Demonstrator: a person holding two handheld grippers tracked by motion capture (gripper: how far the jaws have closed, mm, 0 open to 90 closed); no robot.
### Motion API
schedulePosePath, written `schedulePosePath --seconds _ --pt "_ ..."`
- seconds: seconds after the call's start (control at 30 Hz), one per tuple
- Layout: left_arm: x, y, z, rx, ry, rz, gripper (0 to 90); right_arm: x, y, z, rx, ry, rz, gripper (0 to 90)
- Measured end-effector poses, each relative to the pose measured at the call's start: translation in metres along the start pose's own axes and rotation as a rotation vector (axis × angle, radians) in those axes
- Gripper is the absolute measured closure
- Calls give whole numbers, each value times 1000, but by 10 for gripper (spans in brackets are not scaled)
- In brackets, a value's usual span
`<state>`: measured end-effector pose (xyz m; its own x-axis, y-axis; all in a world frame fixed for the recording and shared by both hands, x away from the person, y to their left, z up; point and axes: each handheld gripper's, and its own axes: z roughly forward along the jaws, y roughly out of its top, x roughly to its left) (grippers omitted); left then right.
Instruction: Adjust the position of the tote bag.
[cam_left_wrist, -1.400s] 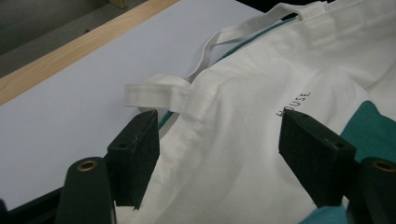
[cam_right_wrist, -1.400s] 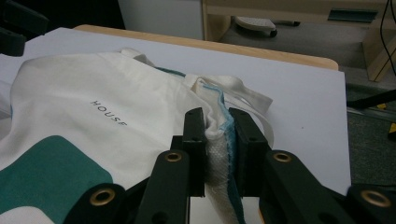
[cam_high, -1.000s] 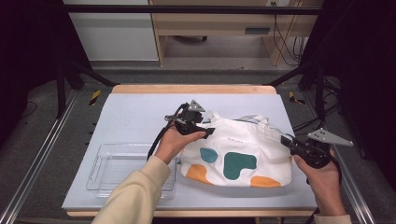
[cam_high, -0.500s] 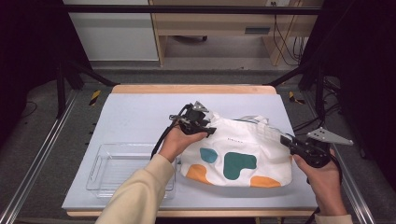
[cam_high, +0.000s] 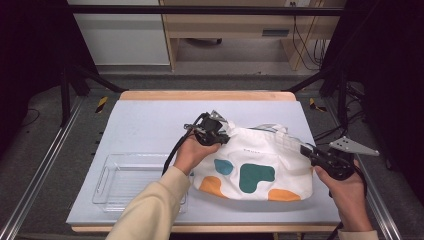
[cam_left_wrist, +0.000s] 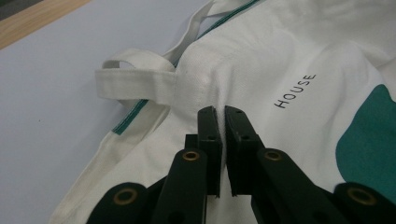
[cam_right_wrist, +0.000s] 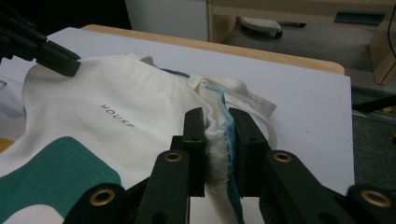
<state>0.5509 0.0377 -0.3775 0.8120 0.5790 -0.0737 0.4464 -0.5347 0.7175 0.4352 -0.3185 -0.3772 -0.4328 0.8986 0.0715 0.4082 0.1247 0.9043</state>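
The white tote bag (cam_high: 255, 165) is lying on the pale blue table (cam_high: 150, 125), right of the clear tray (cam_high: 127, 182), its upper left corner pulled slightly farther up the table than a second ago. The left gripper (cam_left_wrist: 221, 116) is pinching that corner's cloth, jaws nearly closed. The right gripper (cam_right_wrist: 219, 126) is clamping the bunched right edge. Black lettering is reading "HOUSE" (cam_left_wrist: 295, 91).
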Motion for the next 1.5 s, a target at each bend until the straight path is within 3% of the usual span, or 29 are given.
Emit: schedulePosePath --seconds 0.5,0.63,1.13,1.23,1.43,1.5 --pt "-25 -10 -33 -119 14 16 882 5 2 -15 -15 -6 -15 776" --pt "-34 -14 -43 -149 21 36 883 7 0 -20 -18 -10 -15 774" --pt "-64 -40 -65 -189 -6 86 884 10 -9 -32 -3 -9 -26 736" --pt "-69 -47 -68 -199 -9 88 885 11 -9 -34 -1 -9 -22 674" --pt "-76 -56 -72 -208 -22 91 885 17 -2 -34 -3 -14 -24 402" --pt "-78 -60 -72 -208 -28 93 886 20 4 -34 -5 -23 -38 358"
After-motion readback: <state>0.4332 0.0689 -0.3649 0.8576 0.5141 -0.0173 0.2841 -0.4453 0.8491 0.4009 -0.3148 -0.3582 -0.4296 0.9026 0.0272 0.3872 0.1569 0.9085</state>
